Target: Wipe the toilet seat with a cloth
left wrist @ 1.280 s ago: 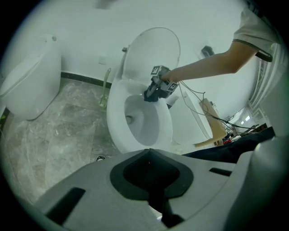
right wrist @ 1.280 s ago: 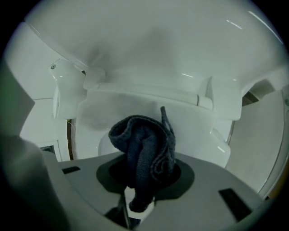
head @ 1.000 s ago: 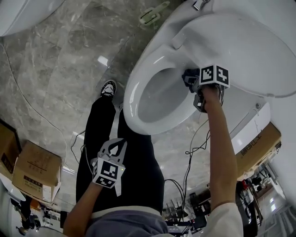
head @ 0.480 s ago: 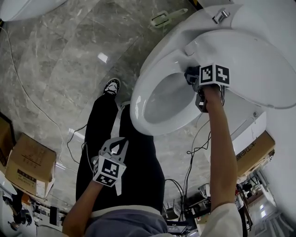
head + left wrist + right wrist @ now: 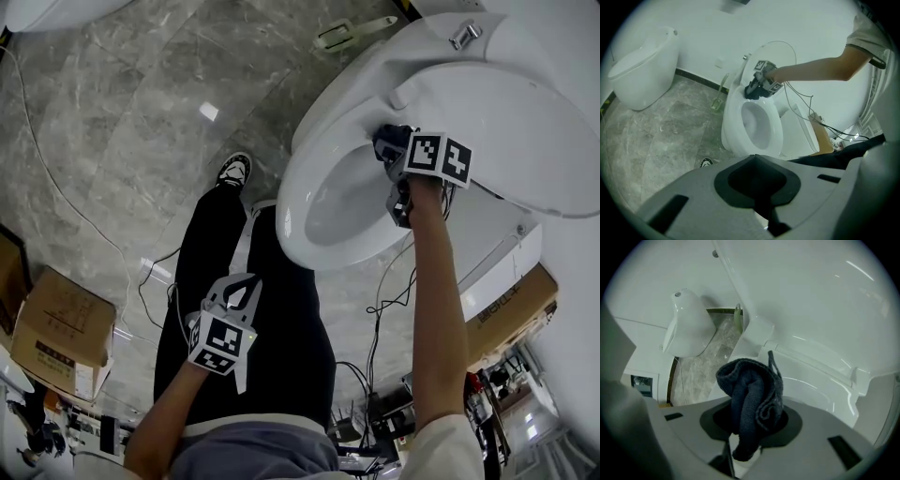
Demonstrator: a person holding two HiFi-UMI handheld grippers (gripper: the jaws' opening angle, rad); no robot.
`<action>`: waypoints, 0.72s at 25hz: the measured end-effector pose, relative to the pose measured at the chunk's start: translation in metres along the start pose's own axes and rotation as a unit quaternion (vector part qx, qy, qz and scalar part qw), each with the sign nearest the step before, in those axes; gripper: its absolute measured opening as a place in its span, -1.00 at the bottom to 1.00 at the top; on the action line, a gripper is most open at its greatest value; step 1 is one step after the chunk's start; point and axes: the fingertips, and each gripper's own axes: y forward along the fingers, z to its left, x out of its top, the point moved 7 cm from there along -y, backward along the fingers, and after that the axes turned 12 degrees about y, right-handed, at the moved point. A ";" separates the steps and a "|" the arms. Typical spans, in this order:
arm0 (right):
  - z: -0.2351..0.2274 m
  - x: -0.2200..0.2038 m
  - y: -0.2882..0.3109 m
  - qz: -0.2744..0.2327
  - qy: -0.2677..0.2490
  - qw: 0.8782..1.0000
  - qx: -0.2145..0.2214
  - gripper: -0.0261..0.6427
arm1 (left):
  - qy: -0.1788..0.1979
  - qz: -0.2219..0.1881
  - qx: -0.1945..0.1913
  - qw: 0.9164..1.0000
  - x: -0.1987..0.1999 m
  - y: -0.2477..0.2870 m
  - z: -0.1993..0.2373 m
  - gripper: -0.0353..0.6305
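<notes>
Toilet seat [image 5: 298, 202]: white oval under a raised lid; in the head view its long axis runs lower left to upper right.
Left gripper [image 5: 238, 298]: jaws pressed together, empty, above the person's dark trouser leg, well apart from the toilet.
Right gripper [image 5: 397, 174]: clamped on the cloth at the seat's rear, near the hinge.
Cloth [image 5: 751, 397]: dark blue, bunched, long axis standing straight out from the jaws.

The cloth [image 5: 385, 143] is at the rear of the toilet seat [image 5: 296, 202], before the lid [image 5: 525, 112]. A cardboard box [image 5: 56, 337] stands on the floor [image 5: 122, 122] at left.
</notes>
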 end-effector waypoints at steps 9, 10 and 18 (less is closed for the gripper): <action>0.013 -0.048 0.012 -0.127 0.221 0.958 0.129 -0.60 | 0.011 0.007 -0.013 1.000 -0.014 -0.008 0.007 -0.87; 0.015 -0.054 0.014 -0.145 0.237 0.950 0.139 -0.60 | 0.014 0.009 -0.015 1.000 -0.015 -0.009 0.008 -0.87; 0.043 -0.109 0.028 -0.236 0.225 0.935 0.144 -0.57 | 0.021 0.014 -0.013 1.000 -0.022 -0.018 0.018 -0.87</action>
